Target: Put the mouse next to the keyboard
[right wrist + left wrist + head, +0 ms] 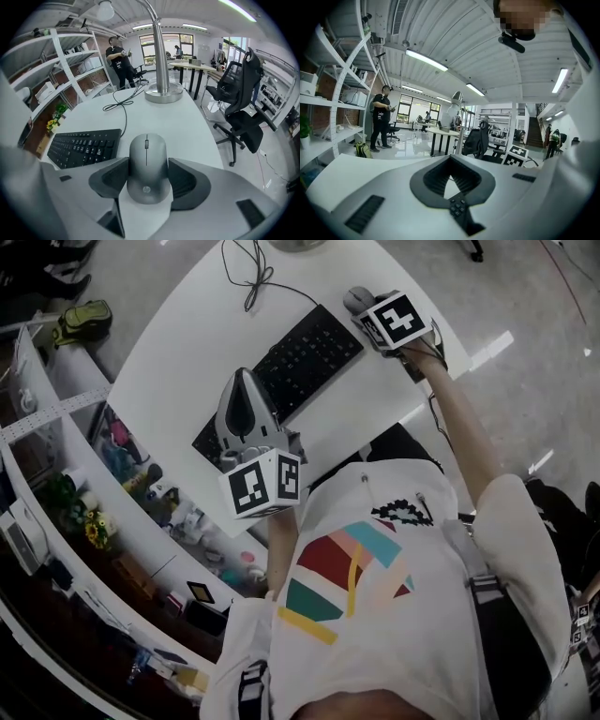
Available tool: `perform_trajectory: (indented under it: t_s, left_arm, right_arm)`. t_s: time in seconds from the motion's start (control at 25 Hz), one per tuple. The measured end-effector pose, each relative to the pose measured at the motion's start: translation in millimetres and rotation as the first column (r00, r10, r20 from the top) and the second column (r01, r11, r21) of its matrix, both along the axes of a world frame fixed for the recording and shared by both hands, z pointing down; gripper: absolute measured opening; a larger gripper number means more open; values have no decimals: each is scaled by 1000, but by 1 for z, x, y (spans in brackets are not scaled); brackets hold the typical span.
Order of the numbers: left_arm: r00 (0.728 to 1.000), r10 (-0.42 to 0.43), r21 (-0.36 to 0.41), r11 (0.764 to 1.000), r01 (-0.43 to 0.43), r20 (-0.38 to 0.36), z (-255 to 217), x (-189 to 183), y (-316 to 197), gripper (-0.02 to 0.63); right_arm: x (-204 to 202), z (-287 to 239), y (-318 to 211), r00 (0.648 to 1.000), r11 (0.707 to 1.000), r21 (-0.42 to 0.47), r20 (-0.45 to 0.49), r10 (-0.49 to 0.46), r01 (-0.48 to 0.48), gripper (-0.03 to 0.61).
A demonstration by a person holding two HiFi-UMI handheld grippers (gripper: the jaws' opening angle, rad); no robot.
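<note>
A grey mouse (147, 161) lies on the white table (187, 334), just right of the black keyboard (84, 146). My right gripper (147, 180) is shut on the mouse, one dark pad against each side. In the head view the mouse (356, 298) shows past the keyboard's (291, 362) far end, ahead of the right gripper (367, 313). My left gripper (242, 376) hangs over the keyboard's near end, raised off the table, pointing out into the room. Its jaws are shut (450, 159) with nothing between them.
A lamp base (163, 93) stands at the table's far end, with a black cable (251, 277) running from it toward the keyboard. White shelves (56, 409) with small items line the left. A black office chair (241, 108) stands off the table's right edge.
</note>
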State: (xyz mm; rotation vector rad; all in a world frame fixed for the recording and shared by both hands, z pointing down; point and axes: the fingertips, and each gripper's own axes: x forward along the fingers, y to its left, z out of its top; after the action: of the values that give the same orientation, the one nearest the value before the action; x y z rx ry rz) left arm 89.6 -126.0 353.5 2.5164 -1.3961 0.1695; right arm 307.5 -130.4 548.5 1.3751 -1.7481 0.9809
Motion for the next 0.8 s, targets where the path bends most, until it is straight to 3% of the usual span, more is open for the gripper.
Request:
perform_trajectory:
  t_s: [0.08,0.2,0.6,0.8]
  left_arm:
    - [1000,-1,1,1000,1,3,0,0,2,44]
    - [1000,-13,-3,1000,13,0,1,-2,3,44]
    - [999,-45,18,999,45,3,-10,-10,6,44]
    - [998,-68,52,996,68,0,-21,-16,5,44]
  right_arm:
    - [-6,0,-5,1000,1000,19,18,1,-1,276]
    - [5,5,-1,999,999,6,-28,35,-35,276]
    - [4,-6,-5,996,991,103,-24,83,-80,278]
    - [1,-54,-18,997,964,264,-63,50,-31,278]
